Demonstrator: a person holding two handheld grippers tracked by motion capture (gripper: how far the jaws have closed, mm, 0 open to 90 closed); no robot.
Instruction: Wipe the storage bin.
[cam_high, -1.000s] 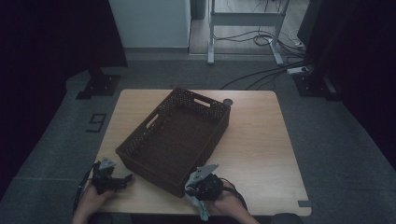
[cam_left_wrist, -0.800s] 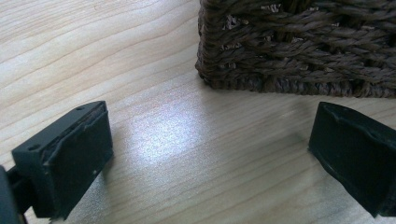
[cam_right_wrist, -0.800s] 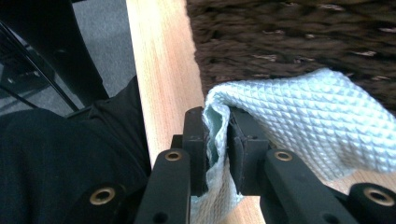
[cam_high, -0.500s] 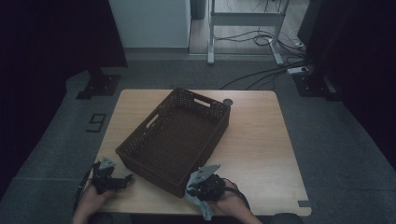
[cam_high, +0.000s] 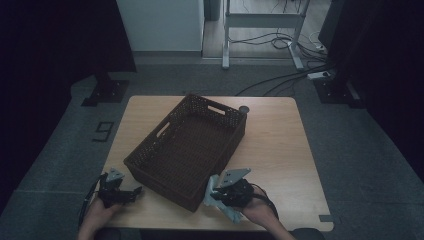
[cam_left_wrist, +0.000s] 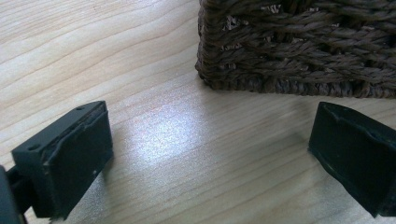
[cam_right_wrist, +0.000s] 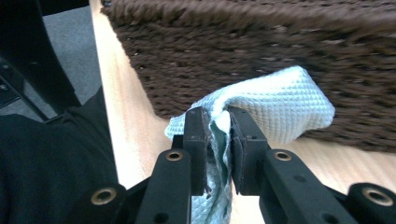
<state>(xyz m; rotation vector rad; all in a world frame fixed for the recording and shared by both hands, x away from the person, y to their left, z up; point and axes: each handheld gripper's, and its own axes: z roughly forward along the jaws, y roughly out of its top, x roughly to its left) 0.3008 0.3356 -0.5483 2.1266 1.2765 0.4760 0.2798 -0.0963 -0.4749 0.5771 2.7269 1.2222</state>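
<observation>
The right gripper (cam_high: 216, 197) has been raised slightly, its jaws clenched on the cloth (cam_right_wrist: 275, 105).
The cloth is held just beside the basket (cam_high: 190, 145); the left gripper (cam_high: 131, 191) is rested released on the table (cam_high: 280, 145).

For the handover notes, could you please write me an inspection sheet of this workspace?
Surface: wooden table, bare around the basket.
Job's things: pale blue cloth beside the woven basket, which looks empty.
Clutter: small dark round thing at the basket's far corner.
Grippers: left gripper open, low over the table; right gripper shut on the cloth.
Cables: several on the floor beyond the table.
Surroundings: dark room, grey floor, metal frame behind.
</observation>
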